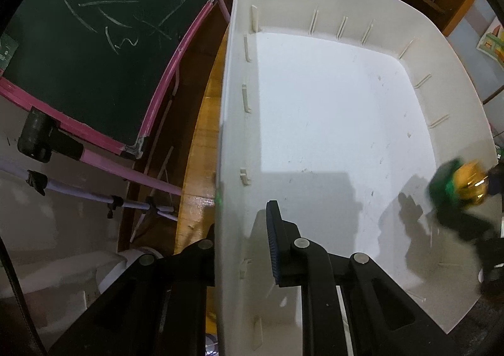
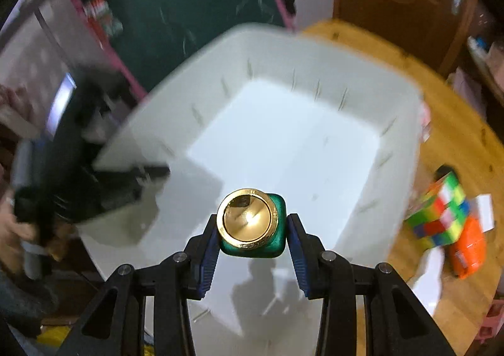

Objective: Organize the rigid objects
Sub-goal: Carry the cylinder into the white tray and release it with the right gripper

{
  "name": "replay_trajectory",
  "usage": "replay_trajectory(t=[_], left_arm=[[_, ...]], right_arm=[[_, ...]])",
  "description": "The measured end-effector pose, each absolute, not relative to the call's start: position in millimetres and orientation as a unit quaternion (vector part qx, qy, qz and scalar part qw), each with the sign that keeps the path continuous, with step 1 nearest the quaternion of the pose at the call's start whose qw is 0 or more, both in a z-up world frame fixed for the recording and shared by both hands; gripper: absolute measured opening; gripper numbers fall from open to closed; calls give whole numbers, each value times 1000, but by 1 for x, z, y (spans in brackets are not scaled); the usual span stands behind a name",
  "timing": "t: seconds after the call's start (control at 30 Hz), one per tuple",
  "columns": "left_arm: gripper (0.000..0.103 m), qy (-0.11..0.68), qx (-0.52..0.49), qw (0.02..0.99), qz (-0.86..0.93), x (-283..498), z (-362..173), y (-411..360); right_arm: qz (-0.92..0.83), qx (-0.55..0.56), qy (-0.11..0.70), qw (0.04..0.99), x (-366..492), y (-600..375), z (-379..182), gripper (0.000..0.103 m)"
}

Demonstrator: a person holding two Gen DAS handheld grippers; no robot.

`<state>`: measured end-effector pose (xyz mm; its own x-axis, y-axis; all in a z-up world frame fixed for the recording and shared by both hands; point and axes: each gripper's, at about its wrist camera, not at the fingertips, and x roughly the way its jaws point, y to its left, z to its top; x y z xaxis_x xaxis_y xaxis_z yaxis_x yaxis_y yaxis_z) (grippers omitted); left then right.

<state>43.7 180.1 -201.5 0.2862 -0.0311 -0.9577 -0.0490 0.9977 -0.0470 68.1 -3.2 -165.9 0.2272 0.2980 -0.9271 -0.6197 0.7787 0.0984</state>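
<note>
1. Left wrist view: the left gripper is clamped on the left wall of the white plastic bin, one finger inside and the other outside the thin wall. The bin is a smooth, round-cornered rectangular tub with small ribs along its inner walls, and as much of its floor as shows is bare. At the right edge a blurred green and gold object comes in over the far rim, carried by the other gripper. A chalkboard with a pink frame stands to the left, beyond the wooden worktop.

2. Right wrist view: the right gripper is clamped on the green bottle with a gold cap, its blue ribbed pads pressing the glossy, square-shouldered green body from either side. The round metallic cap faces the camera, so the bottle's long axis runs along the fingers. The bottle hangs above the near part of the bin's open floor, which lies straight below and ahead; a lowering should be all that remains. On the worktop right of the bin lie a multicoloured puzzle cube and an orange plastic object, both nearer this gripper.
</note>
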Motion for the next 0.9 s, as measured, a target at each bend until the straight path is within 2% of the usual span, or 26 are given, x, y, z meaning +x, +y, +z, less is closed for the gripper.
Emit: replay_trajectory(t=[0.23,0.37,0.47,0.6,0.7,0.9], left_arm=[[18,593,-34,804,7,42,-195,176],[18,593,-38,804,7,42,-194,176],[18,593,-38,804,7,42,-194,176],[18,596,-43,802,15,43,-194,176],[18,598,-54,800,15,44,-195,177],[18,593,-56,803,15,45,-197,175]], right_arm=[[292,-170,585,737,65,6,-193,42],[291,-178,579,740,60,8,-194,44],[299,-162,563,753,58,0,-181,50],[303,-131,525,784,56,-21,-151,52],[292,-104,502,808,58,-41,-133,59],[255,-49,468,845,63,-88,-100,59]])
